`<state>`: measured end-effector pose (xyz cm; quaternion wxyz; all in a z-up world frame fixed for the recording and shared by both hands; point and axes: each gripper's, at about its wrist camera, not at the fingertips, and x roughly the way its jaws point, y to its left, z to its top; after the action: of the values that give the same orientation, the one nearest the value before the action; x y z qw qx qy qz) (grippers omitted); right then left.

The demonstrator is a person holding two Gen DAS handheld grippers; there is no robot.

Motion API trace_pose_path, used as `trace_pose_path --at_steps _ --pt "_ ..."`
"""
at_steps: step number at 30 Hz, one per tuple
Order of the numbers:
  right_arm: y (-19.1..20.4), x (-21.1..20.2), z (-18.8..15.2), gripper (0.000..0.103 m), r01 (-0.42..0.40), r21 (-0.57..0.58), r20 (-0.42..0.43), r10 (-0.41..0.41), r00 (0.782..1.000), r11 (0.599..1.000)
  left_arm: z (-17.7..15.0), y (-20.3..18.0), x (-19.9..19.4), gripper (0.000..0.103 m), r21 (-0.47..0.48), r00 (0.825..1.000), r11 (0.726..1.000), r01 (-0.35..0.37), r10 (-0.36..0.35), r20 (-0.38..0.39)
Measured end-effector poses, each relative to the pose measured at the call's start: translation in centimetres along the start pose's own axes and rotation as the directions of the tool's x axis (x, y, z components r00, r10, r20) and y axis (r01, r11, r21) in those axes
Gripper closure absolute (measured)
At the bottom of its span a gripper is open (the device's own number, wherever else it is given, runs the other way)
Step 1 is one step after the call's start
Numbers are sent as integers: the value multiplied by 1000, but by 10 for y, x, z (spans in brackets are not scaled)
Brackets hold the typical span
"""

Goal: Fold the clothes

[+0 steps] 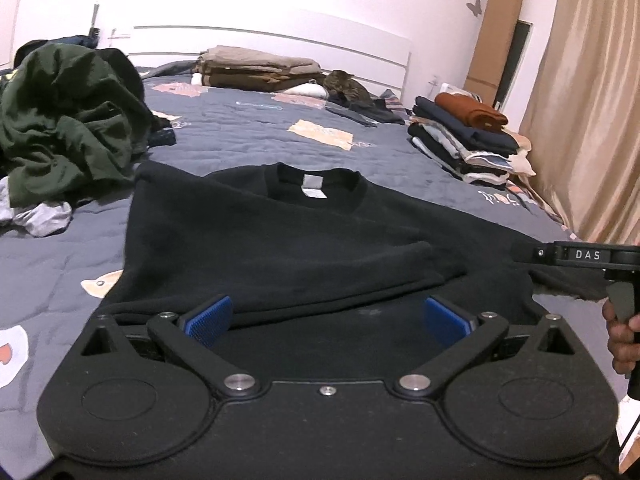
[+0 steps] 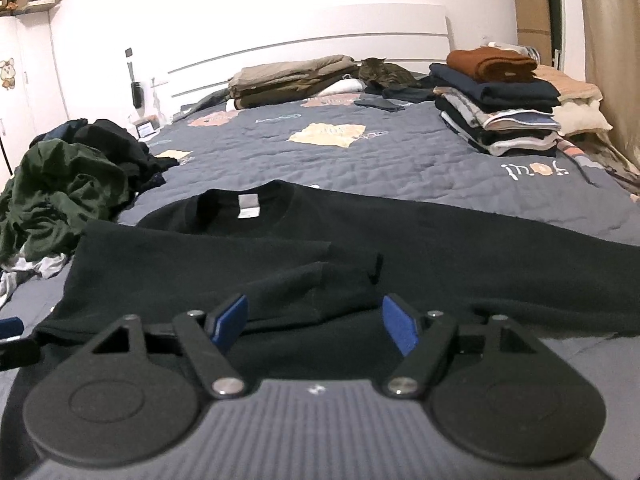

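A black sweatshirt point(image 1: 280, 240) lies flat on the grey quilted bed point(image 1: 248, 128), collar and grey tag point(image 1: 313, 186) pointing away. One sleeve point(image 2: 280, 280) is folded across the body. The other sleeve point(image 2: 540, 248) stretches out to the right. My left gripper point(image 1: 328, 320) hovers over the near hem, its blue pads point(image 1: 210, 320) spread wide and pressing on nothing. My right gripper point(image 2: 316, 324) is open just above the folded sleeve's cuff, with nothing pinched. In the left wrist view the right gripper point(image 1: 576, 256) shows at the right edge, held by a hand point(image 1: 622, 344).
A heap of unfolded dark green and black clothes point(image 1: 68, 120) lies at the left. A stack of folded clothes point(image 1: 468, 136) stands at the right edge of the bed. Folded tan fabric point(image 1: 256, 68) and a cat point(image 1: 346, 86) lie by the white headboard. A curtain point(image 1: 580, 100) hangs at the right.
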<state>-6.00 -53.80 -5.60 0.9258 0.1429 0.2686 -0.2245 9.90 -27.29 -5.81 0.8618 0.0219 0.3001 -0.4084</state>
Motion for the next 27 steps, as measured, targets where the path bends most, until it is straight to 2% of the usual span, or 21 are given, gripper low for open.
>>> trace_pose_path --at_steps 17,22,27 --pt "-100 -19 -5 29 152 132 25 -157 987 979 -1 -63 26 0 39 991 990 135 -135 -15" --pt "-141 -26 -9 29 232 175 20 -239 971 957 -4 -85 34 0 72 984 982 176 -174 -25" --pt "-191 -36 -14 29 320 246 11 -333 943 915 -8 -102 43 0 68 976 973 219 -217 -36"
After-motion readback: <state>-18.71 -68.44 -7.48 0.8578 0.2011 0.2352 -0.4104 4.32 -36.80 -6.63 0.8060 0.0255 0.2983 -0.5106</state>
